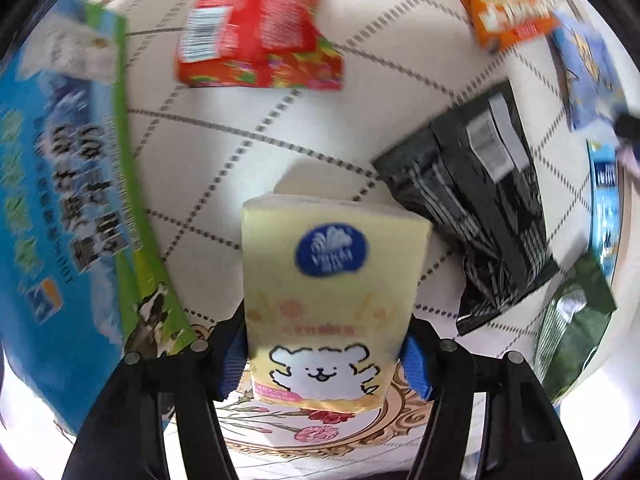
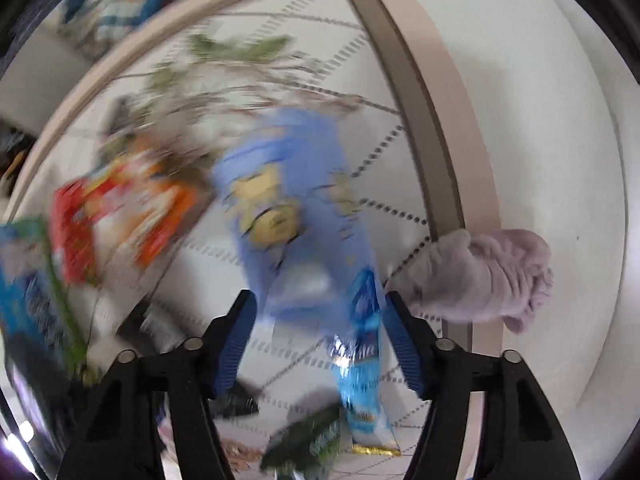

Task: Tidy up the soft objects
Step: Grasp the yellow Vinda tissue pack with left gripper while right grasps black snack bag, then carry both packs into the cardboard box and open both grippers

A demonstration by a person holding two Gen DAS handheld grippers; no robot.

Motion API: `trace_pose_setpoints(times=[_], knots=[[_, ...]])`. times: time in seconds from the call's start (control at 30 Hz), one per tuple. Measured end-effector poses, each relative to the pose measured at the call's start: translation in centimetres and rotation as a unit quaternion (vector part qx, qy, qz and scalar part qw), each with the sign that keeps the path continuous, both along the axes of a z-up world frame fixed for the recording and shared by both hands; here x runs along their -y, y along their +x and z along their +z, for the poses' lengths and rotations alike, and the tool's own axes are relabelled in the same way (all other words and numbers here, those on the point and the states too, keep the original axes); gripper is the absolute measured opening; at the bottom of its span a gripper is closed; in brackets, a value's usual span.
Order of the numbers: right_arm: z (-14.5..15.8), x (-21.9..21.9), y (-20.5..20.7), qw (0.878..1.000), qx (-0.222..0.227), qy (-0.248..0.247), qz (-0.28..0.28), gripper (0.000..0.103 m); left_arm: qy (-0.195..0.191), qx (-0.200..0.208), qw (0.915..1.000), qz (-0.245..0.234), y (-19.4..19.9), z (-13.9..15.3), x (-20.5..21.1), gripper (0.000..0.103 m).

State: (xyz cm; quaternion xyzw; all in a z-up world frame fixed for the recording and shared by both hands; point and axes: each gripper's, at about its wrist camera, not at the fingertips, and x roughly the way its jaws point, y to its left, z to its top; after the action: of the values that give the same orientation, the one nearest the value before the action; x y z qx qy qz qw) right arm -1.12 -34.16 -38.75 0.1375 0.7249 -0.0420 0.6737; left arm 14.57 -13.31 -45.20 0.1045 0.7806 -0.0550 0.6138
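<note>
The left gripper [image 1: 322, 356] is clamping a yellow tissue pack [image 1: 328, 280] between its blue pads. Beyond the tissue pack, a black pouch [image 1: 476, 224] and red packet [image 1: 256, 28] are lying on the counter [image 1: 224, 152]. The right gripper [image 2: 320, 344], blurred, is half open around a light blue packet [image 2: 292, 216]; contact is unclear.

Black hand-held gripper [image 1: 326, 354], blue ribbed pads [image 1: 416, 364]

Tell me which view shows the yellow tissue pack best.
Left wrist view: the yellow tissue pack fills the centre between the left gripper's blue pads, its bear print readable. The blurred right wrist view shows none of it.
</note>
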Motion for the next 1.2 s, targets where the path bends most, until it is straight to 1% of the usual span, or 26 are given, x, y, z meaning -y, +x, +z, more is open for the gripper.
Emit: trace_pose_setpoints(times=[0.07, 0.1, 0.17, 0.23, 0.3, 0.37, 0.43, 0.5, 0.6, 0.67, 0.73, 0.8, 0.87, 0.9, 0.93, 1.0, 1.03, 1.1, 1.2], knots=[[0.9, -2.1, -1.0, 0.999, 0.01, 0.019, 0.031, 0.079, -0.009, 0.004, 0.9996, 0.027, -1.0, 0.0, -1.1, 0.061], [1.1, -3.3, -1.4, 0.999, 0.008, 0.024, 0.049, 0.079, -0.013, 0.003, 0.9988, 0.047, -1.9, -0.4, -1.8, 0.061], [0.8, -5.5, -2.3, 0.996, -0.001, 0.04, 0.073, 0.079, -0.016, 0.002, 0.9977, 0.066, -2.9, -0.7, -3.1, 0.061], [-0.7, -7.6, -2.4, 0.994, -0.018, 0.049, 0.096, 0.079, -0.016, 0.001, 0.9968, 0.078, -4.5, -1.5, -4.2, 0.061], [-2.3, -8.7, -3.2, 0.993, -0.036, 0.038, 0.11, 0.079, -0.012, 0.002, 0.9969, 0.077, -6.1, -1.9, -5.4, 0.061], [-3.5, -9.4, -2.5, 0.991, -0.045, 0.046, 0.113, 0.079, -0.008, 0.003, 0.9973, 0.073, -7.6, -2.2, -6.9, 0.061], [-4.2, -10.2, -2.6, 0.99, -0.049, 0.059, 0.116, 0.079, -0.008, 0.004, 0.9967, 0.08, -8.9, -2.8, -7.5, 0.061], [-4.9, -11.0, -2.6, 0.99, -0.046, 0.049, 0.126, 0.079, -0.007, 0.004, 0.9966, 0.082, -10.4, -3.6, -8.1, 0.061], [-6.7, -13.1, -2.7, 0.989, -0.053, 0.001, 0.139, 0.073, -0.006, 0.003, 0.9967, 0.081, -11.5, -3.9, -8.4, 0.061], [-6.8, -12.4, -3.0, 0.993, -0.051, 0.004, 0.109, 0.068, -0.007, 0.004, 0.9967, 0.08, -12.5, -4.2, -8.9, 0.061], [-6.5, -11.4, -3.3, 0.995, -0.045, -0.014, 0.087, 0.067, -0.005, 0.008, 0.9969, 0.078, -13.2, -4.3, -9.1, 0.061], [-7.1, -11.1, -3.6, 0.996, -0.048, -0.001, 0.076, 0.067, -0.002, 0.013, 0.9972, 0.074, -13.8, -4.3, -9.4, 0.061], [-7.6, -11.4, -3.6, 0.996, -0.052, -0.008, 0.073, 0.065, -0.003, 0.021, 0.9976, 0.067, -14.6, -4.8, -9.2, 0.061], [-7.6, -11.7, -3.5, 0.996, -0.054, -0.017, 0.073, 0.059, -0.004, 0.023, 0.9977, 0.064, -14.6, -4.5, -7.8, 0.061], [-7.5, -11.7, -3.5, 0.996, -0.053, -0.021, 0.067, 0.053, -0.004, 0.025, 0.9979, 0.059, -15.8, -3.2, -5.6, 0.06], [-6.8, -11.3, -3.5, 0.997, -0.048, -0.026, 0.06, 0.046, -0.011, 0.034, 0.9981, 0.051, -17.5, -2.7, -5.6, 0.06], [-6.4, -11.0, -3.9, 0.997, -0.047, -0.03, 0.053, 0.045, -0.014, 0.04, 0.9979, 0.049, -18.0, -2.2, -5.4, 0.06], [-5.6, -10.2, -4.9, 0.998, -0.043, -0.015, 0.034, 0.044, -0.023, 0.054, 0.9971, 0.048, -19.1, -1.2, -5.3, 0.06], [-3.8, -8.7, -5.4, 0.999, -0.029, -0.009, 0.023, 0.044, -0.044, 0.075, 0.995, 0.048, -21.0, 1.0, -5.5, 0.06]])
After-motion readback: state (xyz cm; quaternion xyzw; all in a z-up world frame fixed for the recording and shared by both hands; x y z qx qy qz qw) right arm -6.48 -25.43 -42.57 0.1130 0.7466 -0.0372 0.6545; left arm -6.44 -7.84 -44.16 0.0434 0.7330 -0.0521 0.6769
